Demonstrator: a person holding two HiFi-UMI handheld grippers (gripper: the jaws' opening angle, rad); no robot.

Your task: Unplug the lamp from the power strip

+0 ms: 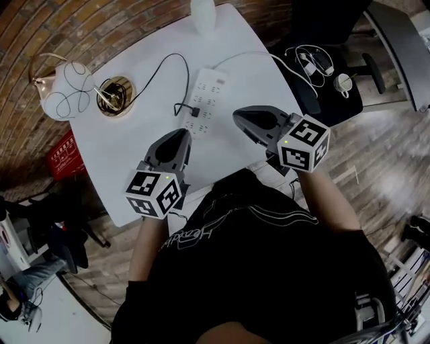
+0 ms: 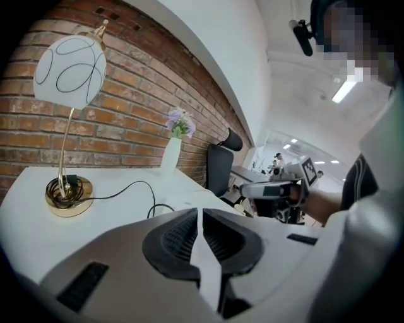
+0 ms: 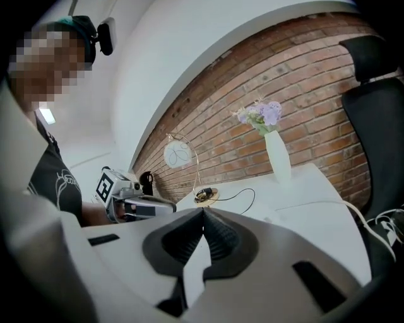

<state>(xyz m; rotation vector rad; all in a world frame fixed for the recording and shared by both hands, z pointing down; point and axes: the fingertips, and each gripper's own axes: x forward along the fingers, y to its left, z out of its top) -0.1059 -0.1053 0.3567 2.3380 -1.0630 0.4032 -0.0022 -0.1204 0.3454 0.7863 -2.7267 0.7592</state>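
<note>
On the white table (image 1: 248,74) a white power strip (image 1: 207,101) lies with a black plug (image 1: 195,111) in its near end. The plug's black cord (image 1: 161,67) loops back to the gold base (image 1: 115,96) of a lamp with a white globe shade (image 1: 67,91). My left gripper (image 1: 183,134) hovers just short of the strip's near end, shut and empty. My right gripper (image 1: 236,115) hangs to the right of the strip, also shut and empty. In the left gripper view the lamp base (image 2: 68,197) and cord (image 2: 126,189) lie ahead. The right gripper view shows the lamp (image 3: 178,154) far off.
A white vase with purple flowers (image 1: 203,15) stands at the table's far edge. A black chair seat (image 1: 322,67) with white cables and chargers sits to the right of the table. A red crate (image 1: 66,156) is on the floor at left.
</note>
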